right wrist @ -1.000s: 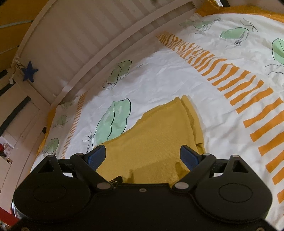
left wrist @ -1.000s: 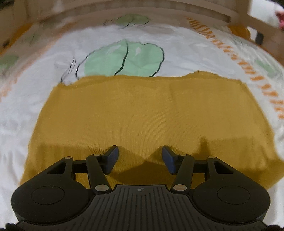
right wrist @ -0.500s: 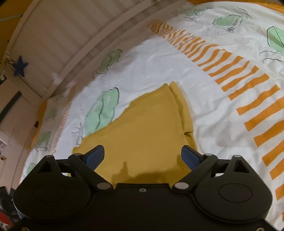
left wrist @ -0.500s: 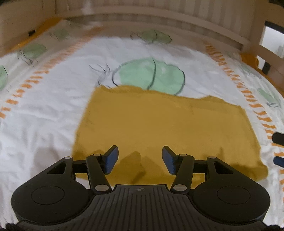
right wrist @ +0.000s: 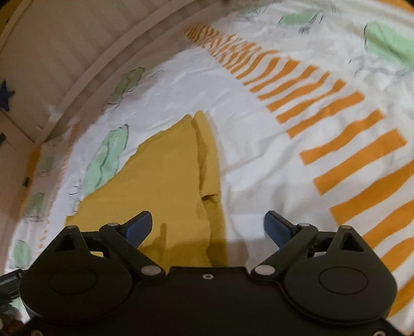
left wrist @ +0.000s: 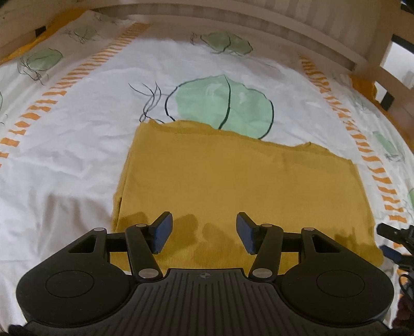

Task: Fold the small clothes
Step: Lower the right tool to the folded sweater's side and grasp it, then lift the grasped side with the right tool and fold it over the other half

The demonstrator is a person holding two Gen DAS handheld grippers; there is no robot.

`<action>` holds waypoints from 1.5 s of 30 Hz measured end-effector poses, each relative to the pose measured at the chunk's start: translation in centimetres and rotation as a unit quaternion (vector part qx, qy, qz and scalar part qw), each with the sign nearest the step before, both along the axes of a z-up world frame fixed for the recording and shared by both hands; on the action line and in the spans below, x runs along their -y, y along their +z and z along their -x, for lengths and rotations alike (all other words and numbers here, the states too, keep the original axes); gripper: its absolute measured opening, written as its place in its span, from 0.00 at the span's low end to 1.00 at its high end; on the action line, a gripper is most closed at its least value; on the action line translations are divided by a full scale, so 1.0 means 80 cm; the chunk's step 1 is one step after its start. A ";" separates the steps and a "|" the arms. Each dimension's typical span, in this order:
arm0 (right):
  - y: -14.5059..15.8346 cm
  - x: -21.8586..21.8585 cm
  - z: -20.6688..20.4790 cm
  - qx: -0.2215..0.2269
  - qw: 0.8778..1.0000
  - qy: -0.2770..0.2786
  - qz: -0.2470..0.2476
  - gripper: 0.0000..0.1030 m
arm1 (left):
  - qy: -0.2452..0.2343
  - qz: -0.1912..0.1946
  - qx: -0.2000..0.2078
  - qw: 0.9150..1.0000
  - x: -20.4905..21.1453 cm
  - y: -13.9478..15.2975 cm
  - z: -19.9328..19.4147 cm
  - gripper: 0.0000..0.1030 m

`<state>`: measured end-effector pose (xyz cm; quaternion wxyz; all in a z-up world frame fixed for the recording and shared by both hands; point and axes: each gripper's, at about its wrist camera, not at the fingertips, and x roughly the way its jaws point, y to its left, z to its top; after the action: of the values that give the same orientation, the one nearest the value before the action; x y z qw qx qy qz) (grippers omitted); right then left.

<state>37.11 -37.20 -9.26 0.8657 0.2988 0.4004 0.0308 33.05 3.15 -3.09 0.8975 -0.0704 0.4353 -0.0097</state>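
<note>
White leaf-printed bedsheet (left wrist: 77, 160) now shows wider around the folded mustard knit garment (left wrist: 233, 186); left gripper (left wrist: 204, 232) and right gripper (right wrist: 207, 227) hover half-open and wide-open, empty.

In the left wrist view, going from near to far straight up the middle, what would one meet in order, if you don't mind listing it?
Left gripper, jaws apart with nothing between them → mustard yellow garment lying flat → green leaf print on the bedsheet → wooden bed rail.
</note>
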 end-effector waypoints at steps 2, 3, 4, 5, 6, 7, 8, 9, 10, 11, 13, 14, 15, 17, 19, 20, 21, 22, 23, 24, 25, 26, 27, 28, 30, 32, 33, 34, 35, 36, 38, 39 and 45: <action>-0.005 -0.004 -0.003 0.004 1.000 0.012 0.001 0.93 | 0.000 0.003 -0.007 1.000 -0.002 -0.001 -0.002 0.51; -0.008 -0.006 -0.003 0.007 1.000 0.020 0.001 0.94 | 0.001 0.005 -0.009 1.000 -0.004 -0.001 -0.002 0.51; -0.011 -0.008 -0.003 0.010 1.000 0.024 -0.003 0.94 | 0.000 0.007 -0.010 1.000 -0.006 0.000 -0.002 0.51; -0.015 -0.008 -0.004 0.015 0.999 0.027 -0.010 0.96 | 0.000 0.008 -0.010 1.000 -0.007 0.001 -0.003 0.51; -0.017 -0.008 -0.004 0.020 0.999 0.028 -0.019 0.98 | 0.000 0.010 -0.009 1.000 -0.009 0.002 -0.004 0.51; -0.019 -0.007 -0.005 0.024 0.999 0.029 -0.028 0.98 | 0.000 0.011 -0.008 1.000 -0.010 0.004 -0.004 0.51; -0.021 -0.005 -0.007 0.027 0.998 0.031 -0.037 0.99 | 0.001 0.011 -0.008 1.000 -0.011 0.004 -0.005 0.51; -0.023 -0.004 -0.011 0.029 0.998 0.035 -0.045 1.00 | 0.001 0.012 -0.007 1.000 -0.012 0.005 -0.005 0.51; -0.024 -0.002 -0.016 0.032 0.997 0.039 -0.053 1.00 | 0.002 0.013 -0.008 1.000 -0.012 0.005 -0.005 0.51; -0.025 0.000 -0.023 0.034 0.997 0.041 -0.060 1.00 | 0.002 0.014 -0.008 1.000 -0.013 0.004 -0.006 0.51; -0.029 0.005 -0.036 0.038 0.995 0.045 -0.078 1.00 | 0.001 0.015 -0.013 1.000 -0.015 0.002 -0.006 0.51; -0.030 0.005 -0.043 0.039 0.995 0.049 -0.083 1.00 | 0.000 0.016 -0.015 1.000 -0.016 0.002 -0.007 0.51; -0.031 0.006 -0.053 0.037 0.994 0.056 -0.086 1.00 | 0.001 0.016 -0.017 1.000 -0.017 0.001 -0.007 0.51; -0.031 0.004 -0.068 0.032 0.993 0.071 -0.085 1.00 | 0.001 0.018 -0.018 1.000 -0.018 0.000 -0.009 0.51; -0.029 0.002 -0.083 0.027 0.992 0.093 -0.079 1.00 | 0.003 0.019 -0.019 1.000 -0.019 0.000 -0.011 0.51; -0.030 0.001 -0.090 0.025 0.991 0.101 -0.079 1.00 | 0.003 0.019 -0.019 1.000 -0.020 0.000 -0.011 0.51; -0.030 0.001 -0.096 0.024 0.991 0.107 -0.080 1.00 | 0.004 0.020 -0.019 1.000 -0.020 0.000 -0.012 0.51; -0.031 0.001 -0.102 0.023 0.990 0.112 -0.084 1.00 | 0.005 0.021 -0.019 1.000 -0.021 0.000 -0.013 0.51; -0.032 0.003 -0.105 0.022 0.989 0.114 -0.089 1.00 | 0.005 0.022 -0.019 1.000 -0.022 0.000 -0.012 0.51; -0.033 0.003 -0.109 0.021 0.989 0.115 -0.094 1.00 | 0.006 0.023 -0.019 1.000 -0.023 -0.001 -0.012 0.51; -0.033 0.004 -0.113 0.019 0.988 0.117 -0.098 1.00 | 0.006 0.022 -0.019 1.000 -0.025 -0.001 -0.012 0.51; -0.033 0.003 -0.116 0.017 0.988 0.121 -0.099 1.00 | 0.007 0.022 -0.019 1.000 -0.026 -0.001 -0.013 0.51; -0.033 0.003 -0.117 0.015 0.987 0.127 -0.097 0.99 | 0.008 0.022 -0.019 1.000 -0.028 -0.001 -0.014 0.51; -0.033 0.001 -0.119 0.012 0.987 0.134 -0.092 0.96 | 0.009 0.022 -0.020 1.000 -0.030 -0.001 -0.014 0.51; -0.030 0.000 -0.120 0.009 0.987 0.145 -0.072 0.66 | 0.012 0.023 -0.020 0.999 -0.034 -0.001 -0.015 0.51; -0.032 0.006 -0.119 -0.003 0.989 0.136 -0.061 0.35 | 0.015 0.023 -0.020 0.999 -0.036 -0.001 -0.015 0.51; -0.035 0.011 -0.120 -0.009 0.989 0.130 -0.070 0.32 | 0.016 0.024 -0.020 0.999 -0.038 -0.001 -0.016 0.51; -0.039 0.016 -0.118 -0.011 0.988 0.125 -0.089 0.31 | 0.016 0.024 -0.021 0.999 -0.039 -0.001 -0.015 0.51; -0.041 0.016 -0.116 -0.009 0.988 0.122 -0.093 0.29 | 0.016 0.024 -0.021 0.999 -0.039 -0.001 -0.016 0.51; -0.040 0.013 -0.115 -0.007 0.989 0.122 -0.087 0.27 | 0.016 0.024 -0.021 0.999 -0.040 -0.001 -0.016 0.51; -0.033 0.003 -0.114 -0.003 0.990 0.123 -0.068 0.26 | 0.016 0.026 -0.021 0.999 -0.044 0.000 -0.018 0.51; -0.027 -0.005 -0.113 -0.005 0.991 0.122 -0.053 0.25 | 0.016 0.027 -0.021 0.999 -0.047 0.000 -0.018 0.51; 0.015 -0.038 -0.114 -0.013 0.992 0.122 0.011 0.24 | 0.029 0.042 -0.019 0.999 -0.073 0.006 -0.018 0.51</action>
<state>46.20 -34.14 -8.02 0.8535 0.2388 0.4452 0.1276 34.52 8.96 -2.58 0.8852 -0.1207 0.4494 -0.0004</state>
